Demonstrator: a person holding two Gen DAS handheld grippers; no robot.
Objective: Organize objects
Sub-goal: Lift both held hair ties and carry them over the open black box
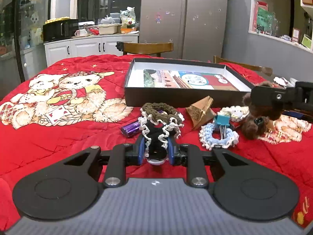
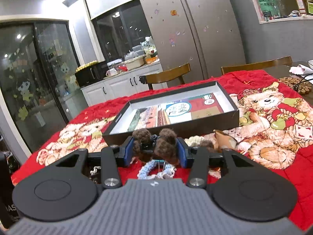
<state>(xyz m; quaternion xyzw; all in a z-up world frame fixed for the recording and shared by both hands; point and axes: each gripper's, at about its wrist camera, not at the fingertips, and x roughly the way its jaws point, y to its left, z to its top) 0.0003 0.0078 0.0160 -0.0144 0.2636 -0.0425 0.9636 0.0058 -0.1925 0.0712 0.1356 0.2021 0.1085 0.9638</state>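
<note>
Two scrunchies are in my grips: the black scrunchie with white trim sits clamped in my left hand-held gripper just above the red quilt, and the brown fuzzy scrunchie is pinched in my right hand-held gripper, raised before the open box. Blue scrunchie lies nearby.

A table covered by a red quilt printed with teddy bears carries everything. On it lie a shallow black box with printed cards inside, a purple cylinder, a gold folded paper shape, a blue-and-white crocheted ring with a teal binder clip resting on it, and a cream crocheted piece.
</note>
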